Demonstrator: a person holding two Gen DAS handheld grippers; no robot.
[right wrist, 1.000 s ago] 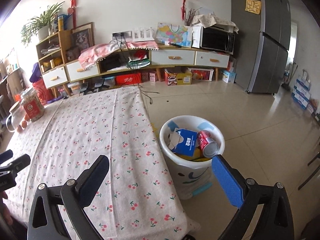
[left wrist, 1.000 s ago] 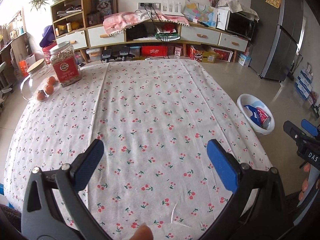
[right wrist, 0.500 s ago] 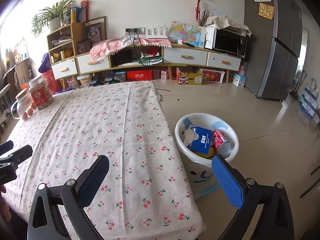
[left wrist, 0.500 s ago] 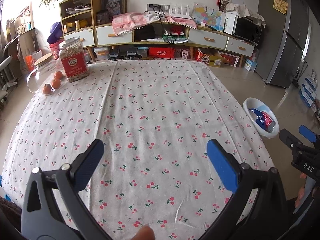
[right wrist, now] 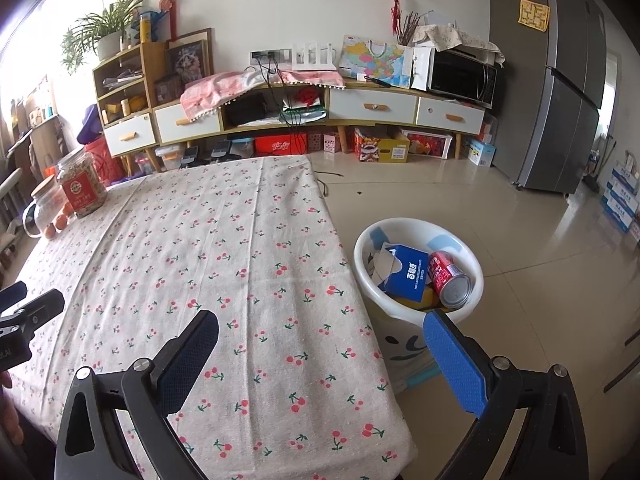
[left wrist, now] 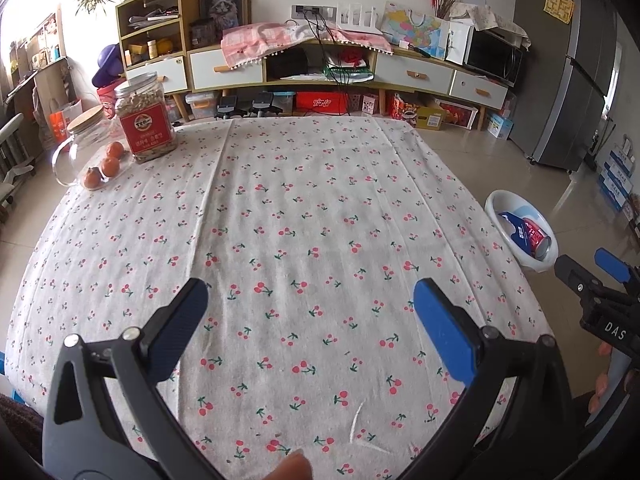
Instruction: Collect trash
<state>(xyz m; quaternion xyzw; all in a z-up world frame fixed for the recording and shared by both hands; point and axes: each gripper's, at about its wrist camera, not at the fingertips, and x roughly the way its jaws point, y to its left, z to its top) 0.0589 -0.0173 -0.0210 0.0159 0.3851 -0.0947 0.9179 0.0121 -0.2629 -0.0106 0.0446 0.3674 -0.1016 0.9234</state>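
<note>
A white waste bin (right wrist: 416,236) stands on the floor just right of the table; it holds a blue carton (right wrist: 408,274) and a red can (right wrist: 448,278). The left wrist view shows the same bin (left wrist: 508,200) past the table's right edge. My left gripper (left wrist: 310,300) hovers open over the cherry-print tablecloth (left wrist: 300,208) with nothing between its fingers. My right gripper (right wrist: 320,340) is open and empty too, above the table's right edge, its right finger close to the bin. No loose trash shows on the cloth.
At the table's far left stand a red-labelled jar (left wrist: 144,120), a glass jug (left wrist: 82,140) and three oranges (left wrist: 109,166). A low cabinet (left wrist: 320,68) lines the back wall, with a grey fridge (right wrist: 568,92) at the right. Tiled floor surrounds the bin.
Both grippers have pulled back and risen a little, so more of the table and room shows. Both stay open and empty.
</note>
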